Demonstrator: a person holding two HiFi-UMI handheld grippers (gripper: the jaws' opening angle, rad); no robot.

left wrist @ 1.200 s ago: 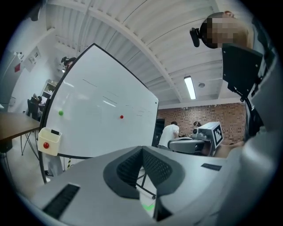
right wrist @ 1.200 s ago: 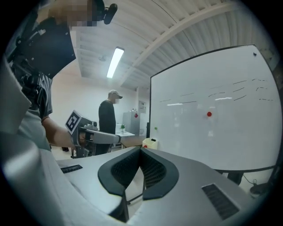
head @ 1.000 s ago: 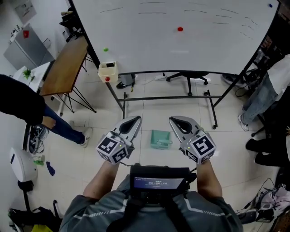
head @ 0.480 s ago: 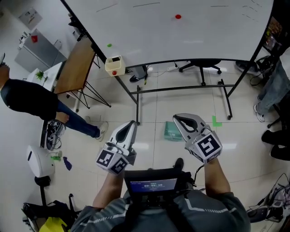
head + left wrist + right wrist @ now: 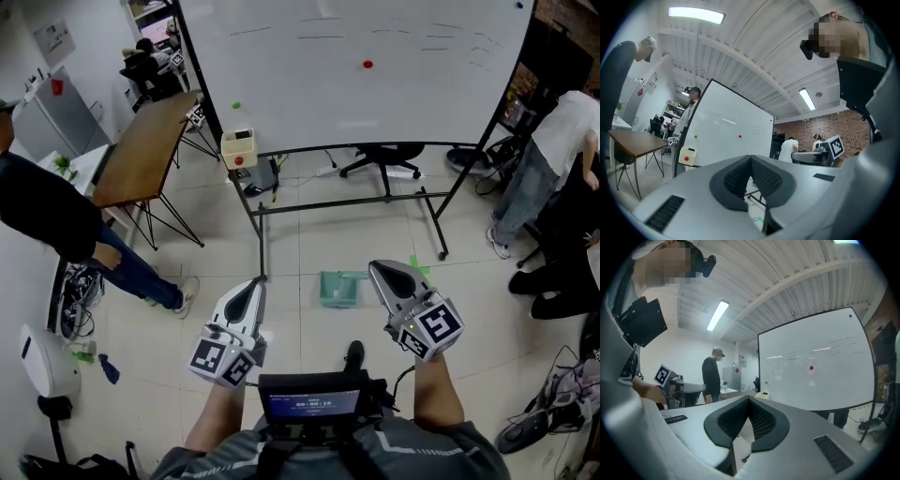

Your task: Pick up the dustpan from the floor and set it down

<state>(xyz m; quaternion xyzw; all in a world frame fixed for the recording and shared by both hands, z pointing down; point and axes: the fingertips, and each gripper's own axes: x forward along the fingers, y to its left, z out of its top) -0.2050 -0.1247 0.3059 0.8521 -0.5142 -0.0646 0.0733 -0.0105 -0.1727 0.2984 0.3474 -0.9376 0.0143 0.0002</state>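
The green dustpan [image 5: 337,288] lies flat on the tiled floor, just in front of the whiteboard stand. My left gripper [image 5: 256,281] is held level to its left, above the floor, jaws shut and empty. My right gripper [image 5: 380,267] is held level to the dustpan's right, also shut with nothing in it. Neither touches the dustpan. In the left gripper view the left gripper's [image 5: 751,158] pads meet at the tip, and in the right gripper view the right gripper's [image 5: 749,399] pads do the same. The dustpan shows in neither gripper view.
A large whiteboard [image 5: 356,75] on a black wheeled stand [image 5: 347,202] rises ahead, with a yellow box [image 5: 238,147] on its left post. A wooden table [image 5: 141,150] and a person [image 5: 47,216] are at the left. An office chair [image 5: 384,155] and other people [image 5: 553,159] are at the right.
Both grippers have swung across the room with the person holding them, and the view has shifted. The left gripper sits lower in the picture. The dustpan still lies on the floor.
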